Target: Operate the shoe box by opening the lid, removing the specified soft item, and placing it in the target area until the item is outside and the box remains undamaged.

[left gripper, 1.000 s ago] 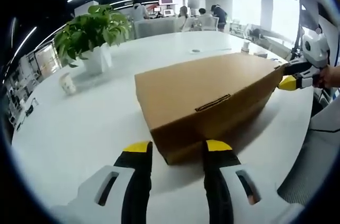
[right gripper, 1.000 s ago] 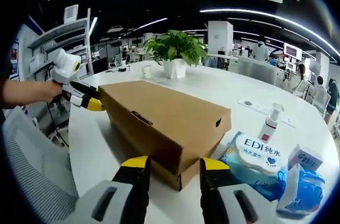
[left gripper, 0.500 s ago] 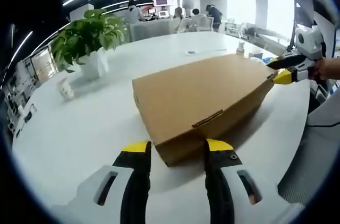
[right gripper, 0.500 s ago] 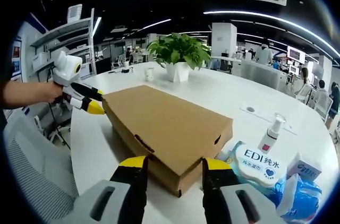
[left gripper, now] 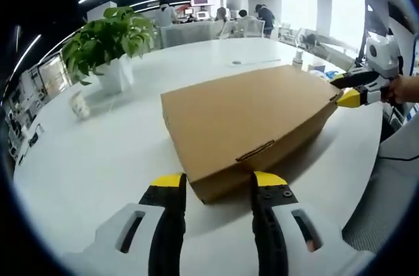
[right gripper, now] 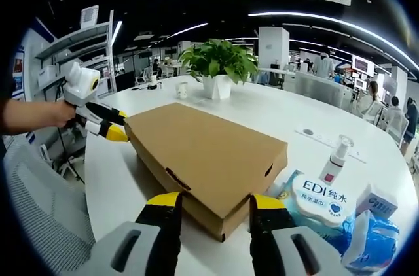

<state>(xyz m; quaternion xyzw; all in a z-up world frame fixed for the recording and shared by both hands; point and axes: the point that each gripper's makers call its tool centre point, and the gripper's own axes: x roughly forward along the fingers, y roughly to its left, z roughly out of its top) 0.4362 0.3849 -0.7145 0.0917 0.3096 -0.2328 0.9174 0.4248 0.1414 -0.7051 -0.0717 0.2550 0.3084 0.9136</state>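
A brown cardboard shoe box (left gripper: 252, 116) lies on the white table (left gripper: 85, 171) with its lid down. In the left gripper view my left gripper (left gripper: 219, 184) is open, its yellow-tipped jaws standing either side of the box's near end. The right gripper (left gripper: 350, 93) is at the box's far right corner. In the right gripper view the shoe box (right gripper: 209, 148) runs away from my right gripper (right gripper: 215, 203), which is open at its near corner. The left gripper (right gripper: 108, 129), held by a hand, sits at the far end. What is inside the box is hidden.
A potted plant (left gripper: 108, 44) and a small paper cup (left gripper: 80, 104) stand beyond the box. Right of the box lie a wet-wipes pack (right gripper: 321, 201), a spray bottle (right gripper: 334, 155), a small carton (right gripper: 376, 201) and a blue pack (right gripper: 373, 240). A grey chair (right gripper: 39, 224) is by the table edge.
Both views have shifted slightly, and the right gripper view now looks down more on the lid. The box has stayed in place, with each gripper still at its own end.
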